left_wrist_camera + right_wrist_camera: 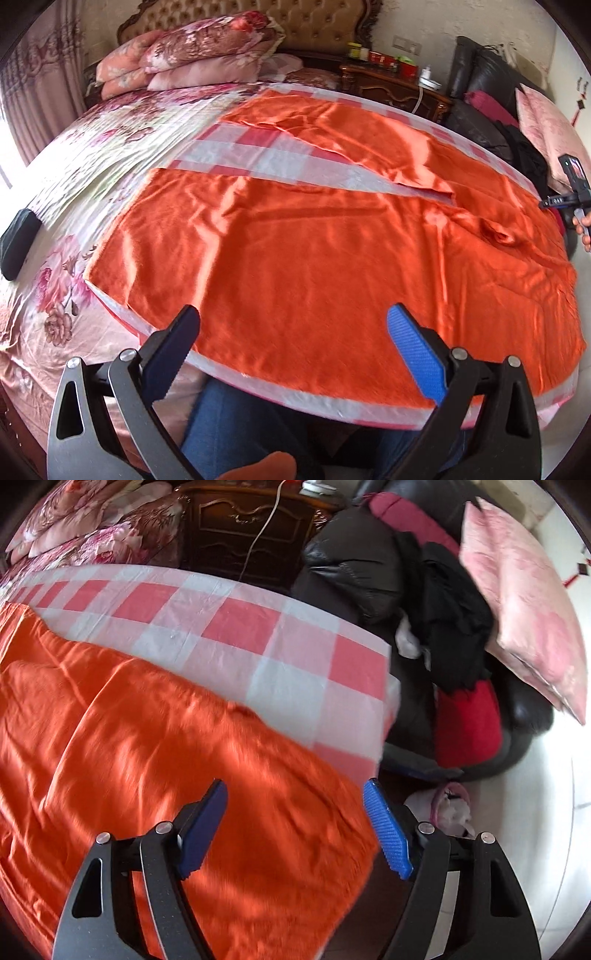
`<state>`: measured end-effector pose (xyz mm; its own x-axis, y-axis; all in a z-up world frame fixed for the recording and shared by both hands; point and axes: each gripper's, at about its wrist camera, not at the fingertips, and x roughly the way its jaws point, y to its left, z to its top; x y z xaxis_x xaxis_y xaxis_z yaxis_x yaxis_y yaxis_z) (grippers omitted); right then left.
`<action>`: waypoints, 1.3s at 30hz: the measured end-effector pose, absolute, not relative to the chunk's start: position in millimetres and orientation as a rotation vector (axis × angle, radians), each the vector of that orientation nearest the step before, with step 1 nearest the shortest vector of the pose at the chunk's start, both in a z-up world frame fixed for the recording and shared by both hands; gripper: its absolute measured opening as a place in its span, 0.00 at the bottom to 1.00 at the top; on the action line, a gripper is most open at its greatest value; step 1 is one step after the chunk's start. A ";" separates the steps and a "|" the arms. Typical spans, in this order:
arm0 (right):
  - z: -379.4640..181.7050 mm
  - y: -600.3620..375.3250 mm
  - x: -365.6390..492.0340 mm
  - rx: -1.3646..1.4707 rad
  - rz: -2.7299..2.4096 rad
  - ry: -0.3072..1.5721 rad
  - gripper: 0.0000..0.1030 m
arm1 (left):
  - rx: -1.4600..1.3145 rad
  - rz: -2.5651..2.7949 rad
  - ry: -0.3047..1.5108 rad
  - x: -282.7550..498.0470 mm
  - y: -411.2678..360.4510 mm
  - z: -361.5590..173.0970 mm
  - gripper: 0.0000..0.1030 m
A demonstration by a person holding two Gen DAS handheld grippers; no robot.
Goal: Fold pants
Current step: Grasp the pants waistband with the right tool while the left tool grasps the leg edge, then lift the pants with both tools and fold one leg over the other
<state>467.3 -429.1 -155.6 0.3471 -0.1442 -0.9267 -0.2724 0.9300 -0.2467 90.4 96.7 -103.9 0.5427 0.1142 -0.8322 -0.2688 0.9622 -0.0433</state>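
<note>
Bright orange pants [314, 251] lie spread flat on a red-and-white checked cloth [258, 155] on the bed, legs pointing left and apart, waist at the right. My left gripper [295, 325] is open and empty, above the near leg by the bed's front edge. My right gripper [295, 805] is open and empty, over the waist end of the pants [166, 738] near the cloth's right corner. The right gripper also shows in the left wrist view [570, 188] at the far right.
Folded floral quilts [192, 55] and a tufted headboard sit at the bed's far end. A dark wooden nightstand [251, 531] stands behind. A black sofa [354, 565] with dark clothes, a red cushion and a pink pillow [524, 602] stands right of the bed. My blue-jeaned legs [236, 435] are at the front edge.
</note>
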 end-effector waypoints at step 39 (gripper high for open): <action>3.0 -401.3 174.7 -0.364 0.586 0.659 0.03 | -1.018 -0.024 0.992 413.0 214.9 -62.6 0.01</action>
<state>174.7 -401.3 3.0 0.6400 0.3899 -0.6621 -0.6119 0.7798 -0.1323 413.0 214.9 -62.6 0.5850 -0.4421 -0.6799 -0.4090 0.5632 -0.7180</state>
